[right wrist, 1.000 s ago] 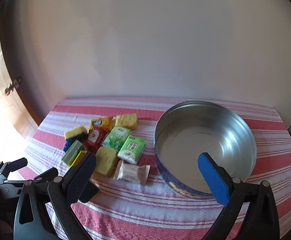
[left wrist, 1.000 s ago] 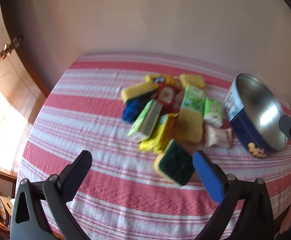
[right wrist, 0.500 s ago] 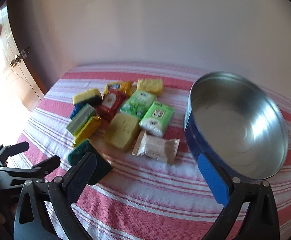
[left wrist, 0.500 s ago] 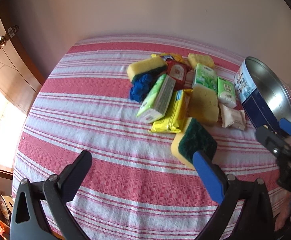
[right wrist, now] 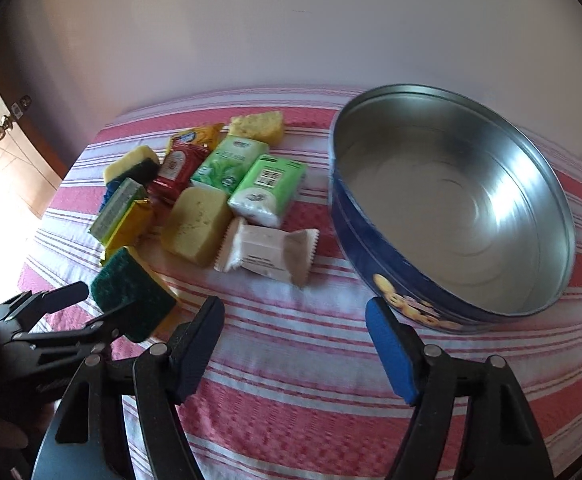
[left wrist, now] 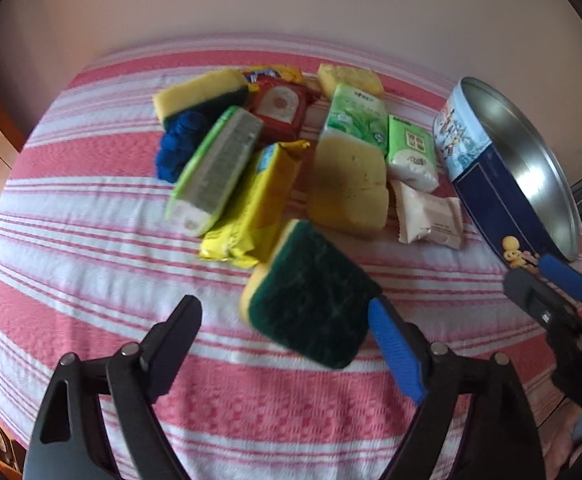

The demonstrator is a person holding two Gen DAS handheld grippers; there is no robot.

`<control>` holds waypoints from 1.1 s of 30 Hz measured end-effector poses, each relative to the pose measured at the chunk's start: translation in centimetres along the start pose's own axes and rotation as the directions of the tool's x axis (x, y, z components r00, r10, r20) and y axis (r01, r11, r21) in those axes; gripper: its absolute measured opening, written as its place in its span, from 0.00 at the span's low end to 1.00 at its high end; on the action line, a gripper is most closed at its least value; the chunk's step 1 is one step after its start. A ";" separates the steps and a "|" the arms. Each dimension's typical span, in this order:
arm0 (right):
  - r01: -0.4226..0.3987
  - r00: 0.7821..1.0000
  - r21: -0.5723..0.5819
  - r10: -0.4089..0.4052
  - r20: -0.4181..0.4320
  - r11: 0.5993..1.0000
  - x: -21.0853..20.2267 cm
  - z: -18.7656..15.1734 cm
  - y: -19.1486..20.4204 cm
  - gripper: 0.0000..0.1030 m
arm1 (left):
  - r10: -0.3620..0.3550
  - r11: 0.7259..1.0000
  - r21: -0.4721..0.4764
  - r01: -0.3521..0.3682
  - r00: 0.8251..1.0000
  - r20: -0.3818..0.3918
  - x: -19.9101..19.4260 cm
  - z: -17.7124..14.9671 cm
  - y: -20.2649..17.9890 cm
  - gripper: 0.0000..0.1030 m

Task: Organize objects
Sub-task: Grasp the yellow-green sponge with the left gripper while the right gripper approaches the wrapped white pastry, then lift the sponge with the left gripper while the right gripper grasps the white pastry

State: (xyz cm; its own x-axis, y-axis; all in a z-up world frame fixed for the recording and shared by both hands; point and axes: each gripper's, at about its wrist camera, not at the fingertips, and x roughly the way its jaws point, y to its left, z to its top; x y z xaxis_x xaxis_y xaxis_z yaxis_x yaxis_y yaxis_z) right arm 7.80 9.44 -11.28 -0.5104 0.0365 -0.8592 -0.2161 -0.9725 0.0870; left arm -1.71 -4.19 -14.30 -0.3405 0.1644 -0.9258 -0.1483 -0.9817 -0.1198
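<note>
Nearest in the left wrist view, the left gripper [left wrist: 281, 322] points down at the surface [left wrist: 91, 264], which is covered by a red-and-white striped cloth. Its jaws are closing but stand apart with nothing pressed between the pads. The green-topped sponge [left wrist: 311, 292] lies flat just ahead, close by the blue pad, not gripped.

In the right wrist view, the right gripper [right wrist: 295, 320] likewise has its jaws closing over bare cloth, empty. It sits between the pile and the blue tin [right wrist: 455, 216], whose near wall lies just beyond the blue pad.

Behind the sponge, the items lie bunched together and touching:
- a yellow packet [left wrist: 257, 208] with a green-edged pack [left wrist: 215, 168] leaning on it;
- a plain yellow sponge [left wrist: 349, 184];
- a beige wrapped bar [left wrist: 427, 216], closest of the pile to the tin.

Further back:
- a blue cloth item [left wrist: 179, 144];
- a second yellow sponge with a dark underside [left wrist: 201, 94];
- a red sachet [left wrist: 281, 106];
- two green tissue packs [left wrist: 355, 114];
- a small yellow sponge [left wrist: 349, 80] at the far edge.

The tin stands upright to the right of the pile, its metal interior empty. A pale wall [right wrist: 291, 20] rises beyond the surface.
</note>
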 end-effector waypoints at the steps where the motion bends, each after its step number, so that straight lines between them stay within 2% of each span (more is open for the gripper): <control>1: 0.001 1.000 0.007 -0.001 -0.003 1.000 0.0 -0.1 -0.3 0.73 | -0.012 1.000 -0.008 0.012 1.000 -0.006 0.3 0.1 0.0 0.80; 3: 0.000 1.000 0.019 0.000 -0.008 1.000 -0.1 -0.1 -0.8 0.73 | -0.052 0.998 -0.021 0.051 0.999 -0.016 0.6 0.2 -0.2 0.75; 7: -0.019 1.000 0.029 0.019 -0.017 0.999 0.2 0.2 -1.1 0.73 | -0.121 0.993 -0.004 0.121 0.992 -0.027 1.6 -0.1 -1.1 0.57; 8: -0.024 0.999 0.026 0.025 -0.020 0.999 0.4 0.3 -1.0 0.73 | -0.130 0.992 0.006 0.130 0.991 -0.016 1.5 -0.1 -1.4 0.40; 9: -0.029 0.999 0.022 0.029 -0.023 0.999 0.5 0.4 -0.9 0.73 | -0.184 0.983 0.009 0.184 0.983 -0.025 1.5 -0.2 -1.5 0.30; 10: -0.032 0.999 0.018 0.033 -0.024 0.999 0.6 0.4 -0.8 0.73 | -0.216 0.976 0.004 0.216 0.976 -0.029 1.5 -0.2 -1.5 0.28; 14: -0.050 0.999 0.009 0.050 -0.020 0.999 0.9 1.1 -0.5 0.73 | -0.176 0.984 0.027 0.176 0.984 0.007 0.5 -0.1 -1.3 0.27; 21: -0.097 0.995 0.012 0.097 -0.016 0.995 2.4 2.4 0.4 0.73 | -0.163 0.985 -0.045 0.169 0.980 0.111 -3.2 0.8 1.9 0.27; 26: -0.075 0.997 -0.006 0.075 -0.028 0.997 4.7 3.3 1.3 0.73 | -0.106 0.991 -0.064 0.117 0.983 0.153 -5.2 0.3 4.1 0.27; 33: -0.031 0.994 -0.033 0.027 -0.105 0.999 8.8 3.6 2.8 0.74 | -0.094 0.989 -0.095 0.110 0.982 0.165 -5.6 -0.4 5.9 0.28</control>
State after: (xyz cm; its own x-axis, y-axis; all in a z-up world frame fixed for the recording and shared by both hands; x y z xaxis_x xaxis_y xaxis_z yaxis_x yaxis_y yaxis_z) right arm -0.31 7.82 -16.81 -0.4257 -0.0145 -0.9047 -0.1725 -0.9802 0.0969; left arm -0.29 -10.99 -9.97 -0.4733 0.2693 -0.8387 -0.0960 -0.9622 -0.2547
